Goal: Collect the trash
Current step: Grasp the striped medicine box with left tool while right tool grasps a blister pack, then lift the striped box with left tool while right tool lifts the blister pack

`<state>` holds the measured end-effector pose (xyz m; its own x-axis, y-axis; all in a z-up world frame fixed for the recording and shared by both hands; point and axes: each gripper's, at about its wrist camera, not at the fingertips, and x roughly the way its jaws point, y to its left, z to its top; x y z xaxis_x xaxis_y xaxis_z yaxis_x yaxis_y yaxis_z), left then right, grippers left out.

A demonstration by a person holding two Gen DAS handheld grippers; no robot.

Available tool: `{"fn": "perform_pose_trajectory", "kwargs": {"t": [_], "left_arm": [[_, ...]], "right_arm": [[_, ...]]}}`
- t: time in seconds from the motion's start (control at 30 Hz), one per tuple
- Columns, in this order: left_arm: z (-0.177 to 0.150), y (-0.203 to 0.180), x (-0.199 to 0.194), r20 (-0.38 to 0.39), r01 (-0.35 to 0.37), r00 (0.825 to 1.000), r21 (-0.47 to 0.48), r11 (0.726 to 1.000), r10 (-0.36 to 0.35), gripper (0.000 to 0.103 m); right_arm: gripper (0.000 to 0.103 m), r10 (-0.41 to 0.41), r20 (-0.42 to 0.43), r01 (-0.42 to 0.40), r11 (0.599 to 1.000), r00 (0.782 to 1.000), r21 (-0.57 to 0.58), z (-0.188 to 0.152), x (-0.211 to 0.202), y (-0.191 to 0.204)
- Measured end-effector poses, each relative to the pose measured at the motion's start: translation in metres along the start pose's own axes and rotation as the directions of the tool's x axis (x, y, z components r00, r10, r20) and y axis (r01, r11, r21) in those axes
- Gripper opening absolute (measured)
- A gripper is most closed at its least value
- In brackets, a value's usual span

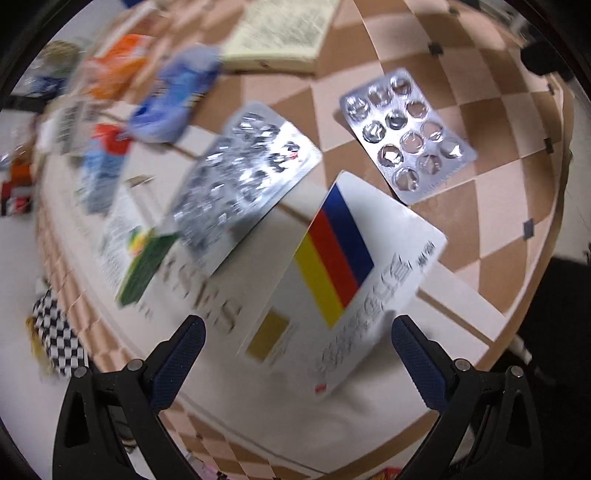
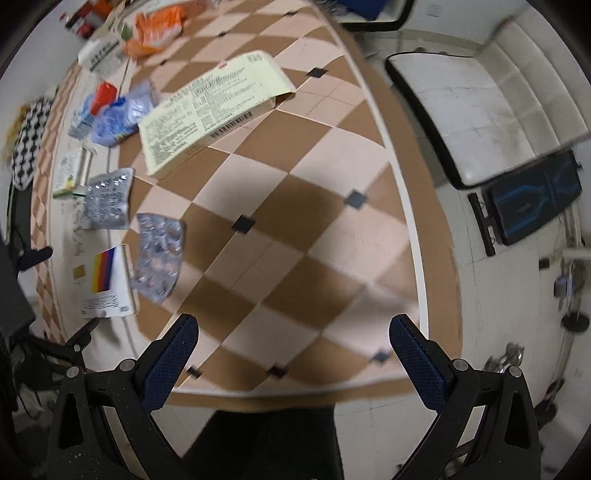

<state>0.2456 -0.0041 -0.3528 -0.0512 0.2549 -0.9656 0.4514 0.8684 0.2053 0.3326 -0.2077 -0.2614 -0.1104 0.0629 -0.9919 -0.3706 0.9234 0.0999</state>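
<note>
Two grippers in view, both with fingers spread wide and nothing between them. We see the left gripper (image 1: 297, 332) hovering low over the white box with blue-red-yellow stripes (image 1: 343, 273), which lies flat on a white printed sheet (image 1: 207, 314) on the checkered table (image 1: 491, 206). Whether the fingers touch the box we cannot tell — that view is blurred.

Trash around the box, left wrist view:
- foil blister pack (image 1: 408, 134) just right and far of the box, on the brown-and-cream checks, cavities look pressed out
- second foil blister pack (image 1: 243, 177) just left and far of it, one corner near the box
- green-edged carton (image 1: 144, 258) further left
- blue plastic wrapper (image 1: 177, 99), orange bag (image 1: 122, 66) and a red-and-blue pack (image 1: 103, 166) at the far left, heavily blurred
- pale yellow flat carton (image 1: 280, 33) at the far edge

The right gripper (image 2: 293, 326) hangs over bare checks near the table's near edge, well apart from the trash — everything sits to its left, with the yellow carton (image 2: 214, 107) far-left of centre. Right of the table we see a white seat cushion (image 2: 484, 122) and a black device with blue lines (image 2: 532, 199) on the floor.
</note>
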Motion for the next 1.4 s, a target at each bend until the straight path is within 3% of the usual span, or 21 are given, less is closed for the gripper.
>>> {"fn": "perform_pose_trajectory", "kwargs": {"t": [0.07,0.2,0.33,0.4,0.47,0.63,0.8,0.9,1.0,1.1,1.13,1.2,1.23,1.27,1.3,1.33,1.4], "left_arm": [[0.006,-0.001,0.003,-0.019,0.052,0.999,0.035,0.998,-0.051,0.103],[0.010,0.001,-0.003,-0.005,0.074,0.997,0.085,0.994,-0.074,0.102],[0.012,-0.001,-0.008,-0.006,0.106,0.994,0.100,0.989,-0.106,0.091],[0.012,-0.001,-0.011,0.005,0.127,0.992,0.094,0.987,-0.128,0.090],[0.010,0.002,-0.016,0.014,0.187,0.982,0.101,0.977,-0.189,0.090],[0.014,-0.003,-0.002,-0.034,0.147,0.989,0.126,0.981,-0.144,0.091],[0.011,0.002,-0.006,-0.021,0.195,0.981,0.109,0.975,-0.194,0.082],[0.006,0.006,-0.011,-0.010,0.191,0.982,0.072,0.979,-0.191,0.082],[-0.009,0.024,-0.014,0.001,0.177,0.984,-0.068,0.982,-0.178,0.082],[-0.029,0.046,-0.023,0.018,0.169,0.985,-0.264,0.950,-0.171,0.082],[-0.037,0.054,-0.024,0.017,0.157,0.987,-0.347,0.925,-0.161,0.082],[-0.055,0.071,-0.024,0.016,0.162,0.983,-0.538,0.827,-0.182,0.082],[-0.067,0.079,-0.022,0.011,0.164,0.978,-0.658,0.735,-0.208,0.082],[-0.079,0.086,-0.019,0.040,0.201,0.963,-0.762,0.616,-0.265,0.082],[-0.087,0.087,-0.017,0.061,0.214,0.955,-0.818,0.534,-0.289,0.082],[-0.098,0.089,-0.014,0.078,0.211,0.947,-0.882,0.422,-0.312,0.082],[-0.110,0.087,-0.011,0.133,0.232,0.930,-0.936,0.265,-0.342,0.082]], "right_arm": [[0.103,0.016,-0.032,-0.016,1.000,0.999,-0.027,0.015,0.011,-0.002],[0.103,0.049,-0.072,-0.052,0.998,0.996,-0.030,0.038,0.023,-0.006],[0.103,0.103,-0.082,-0.107,0.993,0.991,-0.047,0.058,0.025,-0.001],[0.103,0.123,-0.091,-0.129,0.990,0.988,-0.065,0.063,0.025,0.006],[0.103,0.145,-0.102,-0.156,0.982,0.984,-0.107,0.070,0.025,0.017],[0.103,0.142,-0.115,-0.159,0.974,0.983,-0.159,0.077,0.029,0.032],[0.103,0.144,-0.124,-0.165,0.970,0.982,-0.180,0.073,0.034,0.035],[0.103,0.148,-0.117,-0.169,0.966,0.982,-0.194,0.071,0.034,0.041],[0.101,0.147,-0.103,-0.167,0.959,0.984,-0.229,0.072,0.036,0.055],[0.096,0.147,-0.091,-0.166,0.947,0.985,-0.276,0.071,0.040,0.072],[0.095,0.144,-0.084,-0.163,0.941,0.986,-0.298,0.071,0.043,0.081],[0.096,0.116,-0.069,-0.132,0.936,0.991,-0.327,0.070,0.046,0.091],[0.095,0.084,-0.049,-0.096,0.930,0.995,-0.355,0.068,0.046,0.100],[0.093,0.082,-0.033,-0.088,0.921,0.996,-0.380,0.066,0.046,0.105],[0.091,0.076,-0.023,-0.079,0.913,0.997,-0.401,0.064,0.046,0.111],[0.091,0.048,-0.016,-0.050,0.908,0.999,-0.415,0.062,0.047,0.116],[0.090,0.042,-0.033,-0.051,0.922,0.999,-0.383,0.059,0.048,0.120]]}}
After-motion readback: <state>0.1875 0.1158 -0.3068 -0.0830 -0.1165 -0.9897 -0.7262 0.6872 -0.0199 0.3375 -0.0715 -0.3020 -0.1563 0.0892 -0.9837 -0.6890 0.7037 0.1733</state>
